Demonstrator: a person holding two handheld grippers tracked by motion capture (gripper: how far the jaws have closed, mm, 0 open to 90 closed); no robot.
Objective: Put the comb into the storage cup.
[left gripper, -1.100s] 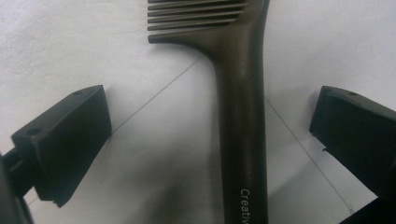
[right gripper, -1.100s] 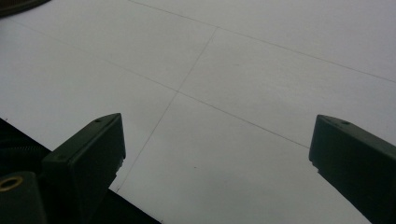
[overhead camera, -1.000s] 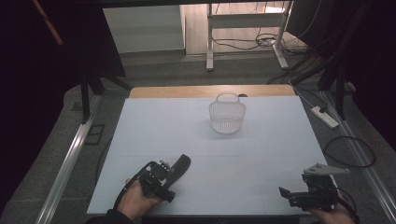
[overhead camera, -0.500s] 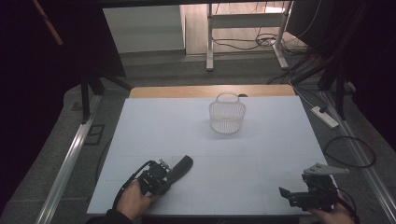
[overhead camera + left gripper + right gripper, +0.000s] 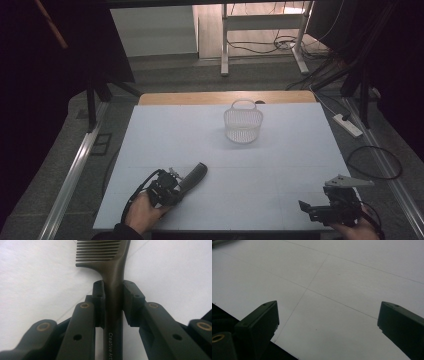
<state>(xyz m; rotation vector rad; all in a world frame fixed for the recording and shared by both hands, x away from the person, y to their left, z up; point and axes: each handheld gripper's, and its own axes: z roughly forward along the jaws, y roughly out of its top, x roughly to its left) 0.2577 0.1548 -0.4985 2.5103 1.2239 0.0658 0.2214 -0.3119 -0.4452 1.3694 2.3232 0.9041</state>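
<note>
A dark comb lies low over the white table near the front left, its toothed end pointing up and right. My left gripper is shut on the comb's handle; both pads press its sides, and the teeth stick out beyond the jaws. A white wire basket with a hoop handle stands upright at the back middle of the table, far from both grippers. My right gripper rests at the front right corner, open, with bare table between its jaws.
The white table top has thin seam lines and a wooden strip along its far edge. Metal rails run along both sides. A power strip and cables lie on the floor to the right.
My left gripper has slid a little to the right and slightly forward along the front of the table, carrying the comb. The right gripper and the basket have stayed put.
</note>
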